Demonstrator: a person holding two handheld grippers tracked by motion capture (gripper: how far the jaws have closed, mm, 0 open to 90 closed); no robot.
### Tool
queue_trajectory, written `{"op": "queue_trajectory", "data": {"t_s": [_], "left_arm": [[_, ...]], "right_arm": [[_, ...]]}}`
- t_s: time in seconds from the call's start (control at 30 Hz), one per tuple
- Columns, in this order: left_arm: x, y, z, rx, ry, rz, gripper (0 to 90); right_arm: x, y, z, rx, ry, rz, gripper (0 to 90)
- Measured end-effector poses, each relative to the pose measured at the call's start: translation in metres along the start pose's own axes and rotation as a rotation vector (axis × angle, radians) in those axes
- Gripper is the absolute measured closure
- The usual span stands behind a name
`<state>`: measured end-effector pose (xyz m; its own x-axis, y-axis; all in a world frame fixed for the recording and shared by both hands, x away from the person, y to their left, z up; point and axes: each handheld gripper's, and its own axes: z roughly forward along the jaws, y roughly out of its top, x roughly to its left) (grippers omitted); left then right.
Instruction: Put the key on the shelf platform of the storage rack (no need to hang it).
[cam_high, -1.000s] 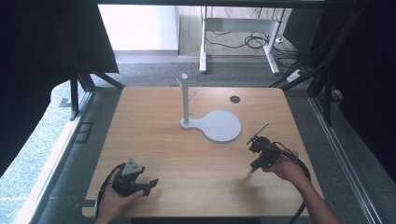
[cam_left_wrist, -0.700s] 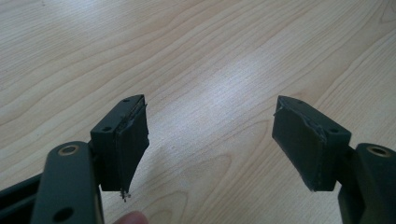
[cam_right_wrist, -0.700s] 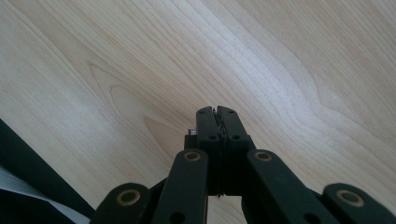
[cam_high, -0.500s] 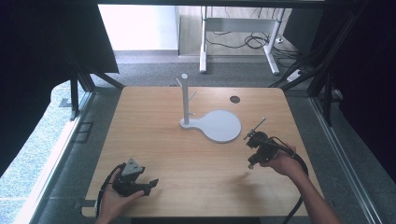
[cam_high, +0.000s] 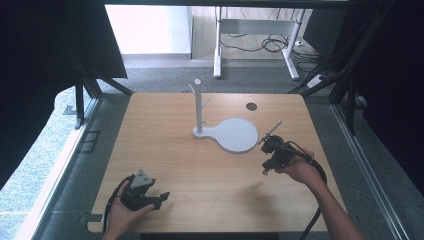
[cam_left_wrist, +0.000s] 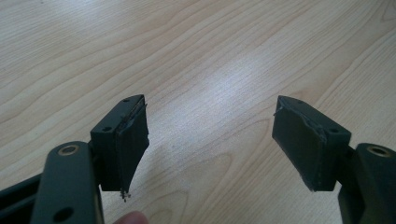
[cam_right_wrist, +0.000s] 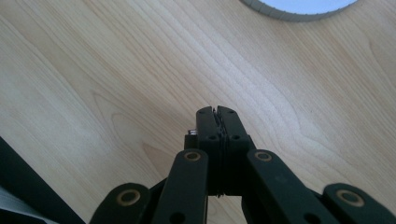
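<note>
At the near left corner of the desk (cam_high: 165, 150), the left gripper (cam_high: 161, 197) is held low by a hand, its fingers (cam_left_wrist: 122, 140) spread wide apart with only bare wood seen between them. Toward the middle, a white stand (cam_high: 227, 132) with an upright pegged post and a round base is set on the desk. Just right of that base, the right gripper (cam_high: 264, 171) is held, its fingers (cam_right_wrist: 217, 122) pressed together with nothing visibly held between them.

The left claw (cam_left_wrist: 210, 140) hangs wide apart over the bare wooden table (cam_left_wrist: 224, 56).
</note>
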<state>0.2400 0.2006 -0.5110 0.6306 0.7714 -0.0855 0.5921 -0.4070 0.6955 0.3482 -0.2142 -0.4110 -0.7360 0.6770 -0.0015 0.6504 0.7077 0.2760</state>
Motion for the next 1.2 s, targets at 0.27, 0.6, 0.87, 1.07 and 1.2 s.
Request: {"op": "queue_trajectory", "data": {"t_s": [0.27, 0.6, 0.87, 1.07, 1.2], "left_arm": [[0.001, 0.000, -0.001, -0.003, 0.003, -0.007, 27.1], [0.001, 0.000, -0.001, -0.006, 0.003, -0.005, 27.1], [0.001, 0.000, -0.001, -0.005, 0.002, -0.007, 27.1], [0.002, 0.000, 0.000, -0.001, 0.001, -0.004, 27.1], [0.002, 0.000, 0.000, -0.001, 0.000, -0.005, 27.1]], "right_arm": [[0.000, 0.007, 0.000, -0.001, -0.001, 0.000, 89.8], [0.000, 0.014, -0.001, -0.009, -0.006, -0.019, 89.8], [-0.002, 0.020, -0.003, -0.003, -0.014, -0.021, 89.8], [-0.005, 0.023, -0.006, -0.007, -0.015, -0.011, 89.8], [-0.007, 0.027, -0.007, -0.013, -0.016, -0.012, 89.8]]}}
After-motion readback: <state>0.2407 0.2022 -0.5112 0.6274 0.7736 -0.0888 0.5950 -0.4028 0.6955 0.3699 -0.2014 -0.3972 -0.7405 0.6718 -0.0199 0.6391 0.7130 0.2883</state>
